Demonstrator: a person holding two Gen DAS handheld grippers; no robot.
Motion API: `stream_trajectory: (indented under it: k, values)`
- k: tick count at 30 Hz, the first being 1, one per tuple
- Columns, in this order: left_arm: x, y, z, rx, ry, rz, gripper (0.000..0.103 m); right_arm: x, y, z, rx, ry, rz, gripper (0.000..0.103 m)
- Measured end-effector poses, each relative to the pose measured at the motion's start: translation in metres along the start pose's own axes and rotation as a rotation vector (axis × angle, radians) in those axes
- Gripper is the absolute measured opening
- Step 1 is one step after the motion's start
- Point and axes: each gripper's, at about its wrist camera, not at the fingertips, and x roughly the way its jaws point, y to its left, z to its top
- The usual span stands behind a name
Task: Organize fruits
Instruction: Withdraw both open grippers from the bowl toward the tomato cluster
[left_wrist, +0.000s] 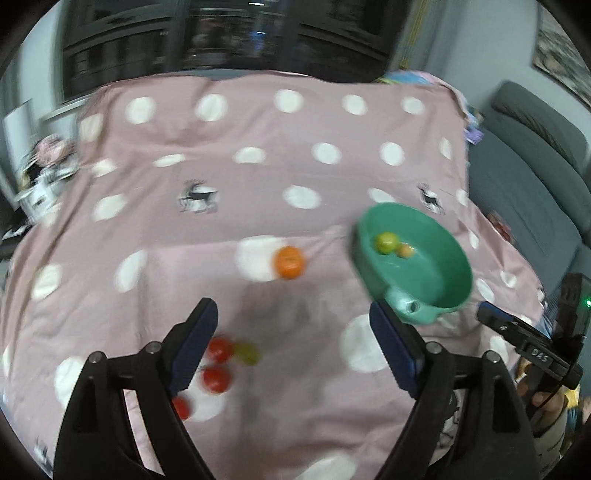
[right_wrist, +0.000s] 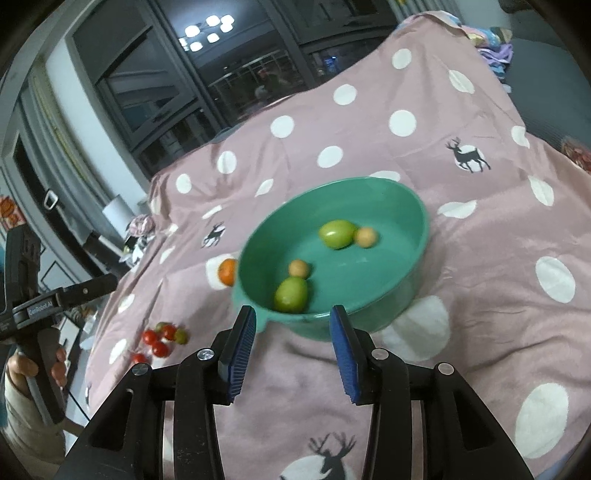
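We've got a green bowl (right_wrist: 332, 258) sitting on the pink spotted bedspread (right_wrist: 480, 295), toward its right side as the left wrist camera sees it, and there are two green fruits (right_wrist: 335, 233) and two small tan ones (right_wrist: 366, 237) already inside. The orange (left_wrist: 290, 262) lies out on the cloth near the middle, just left of the bowl and apart from it, and the cluster of small tomatoes (right_wrist: 159, 338) sits toward the near left edge of the bed, reds with a green one or two mixed in. Our left gripper (left_wrist: 295, 354) hangs spread wide over the cloth with nothing between its pads, tomatoes just beside its left finger. Our right gripper (right_wrist: 293, 347) is parted too, empty, poised just short of the bowl's near rim. How will these handle? We judge the tomatoes light, smooth and easy to bruise, and likely to roll on this soft cover (a gentle squeeze across the widest part looks safest). The orange looks firmer and rounder, so we'd take it across its middle. The bowl appears to be light, stiff plastic, best pinched at the rim or its lug. As for writing, the right gripper's body reads "DAS" in the left view, and the left gripper's body (right_wrist: 40, 310) carries "GenRobot.AI" in the right view.
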Motion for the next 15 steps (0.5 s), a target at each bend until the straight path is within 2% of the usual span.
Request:
stream_trajectory:
  k: [5, 15]
  values:
    - [-0.024, 0.032, -0.016, -0.059, -0.006, 0.084, 0.091, 0.001, 0.018, -0.004, -0.028, 0.015, 0.021, 0.042]
    - [-0.028, 0.062, -0.058, -0.076, 0.063, 0.152, 0.092, 0.002, 0.051, -0.013, -0.098, 0.058, 0.039, 0.042]
